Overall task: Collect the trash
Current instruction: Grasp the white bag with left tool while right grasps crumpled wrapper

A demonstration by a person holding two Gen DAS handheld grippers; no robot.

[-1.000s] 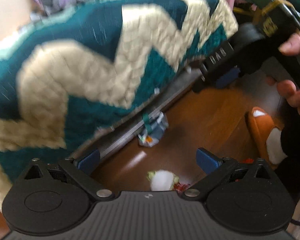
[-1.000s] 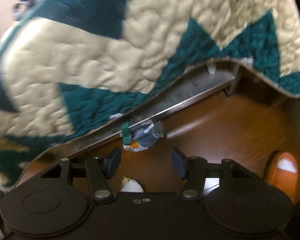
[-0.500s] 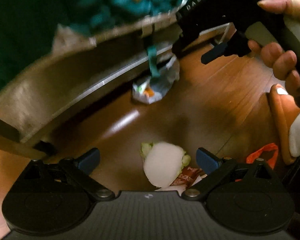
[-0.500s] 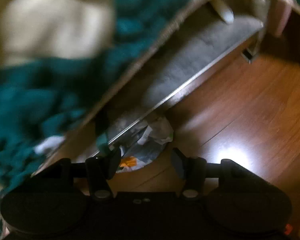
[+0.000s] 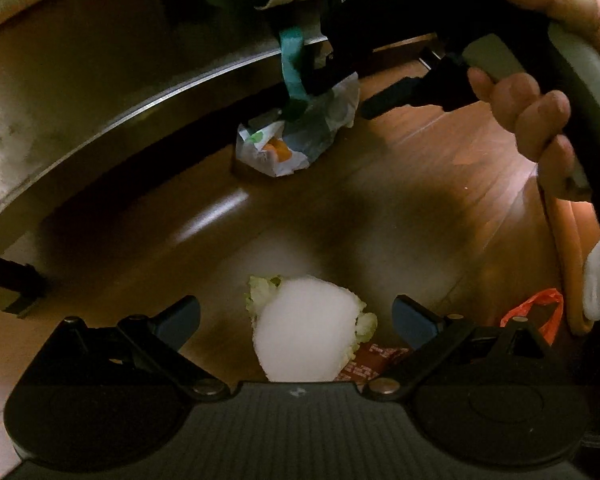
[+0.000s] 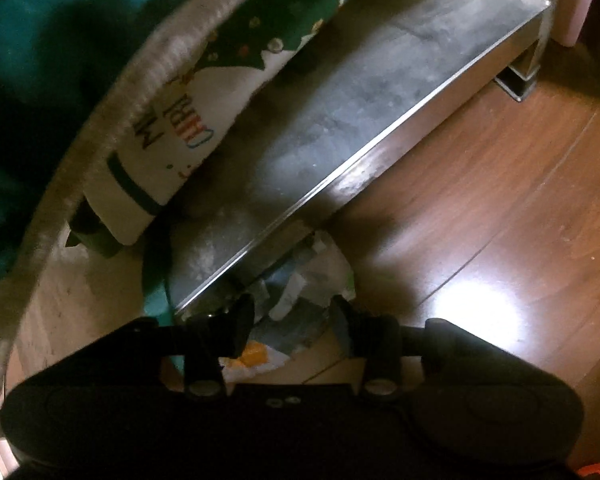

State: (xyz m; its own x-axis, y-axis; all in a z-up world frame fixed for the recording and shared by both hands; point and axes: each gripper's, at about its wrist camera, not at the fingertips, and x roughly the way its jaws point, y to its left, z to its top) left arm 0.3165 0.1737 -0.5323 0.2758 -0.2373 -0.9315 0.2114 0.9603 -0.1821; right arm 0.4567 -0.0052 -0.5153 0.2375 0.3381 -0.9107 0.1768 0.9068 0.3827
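A crumpled white-and-grey wrapper (image 5: 296,140) with an orange patch lies on the wooden floor against the metal ledge. In the right wrist view this wrapper (image 6: 300,292) sits between the fingers of my right gripper (image 6: 292,320), whose jaws are closing around it; the pads stand at its sides without visibly squeezing it. From the left wrist view the right gripper (image 5: 352,96) reaches down onto the wrapper, held by a hand (image 5: 532,120). My left gripper (image 5: 296,320) is open just above a white wad with green leafy edges (image 5: 304,336). A red wrapper (image 5: 374,360) lies beside the wad.
A low metal ledge (image 6: 340,128) runs across the floor, with a teal quilt (image 6: 40,60) and a Christmas-print cloth (image 6: 188,128) hanging over it. A teal strap (image 5: 294,68) dangles by the wrapper. An orange slipper (image 5: 568,248) and an orange plastic scrap (image 5: 536,312) lie right.
Both grippers have sunk toward the floor, and the quilt has slid up out of most of the view. The right jaws have narrowed around the crumpled wrapper. The white wad looks larger between the left fingers.
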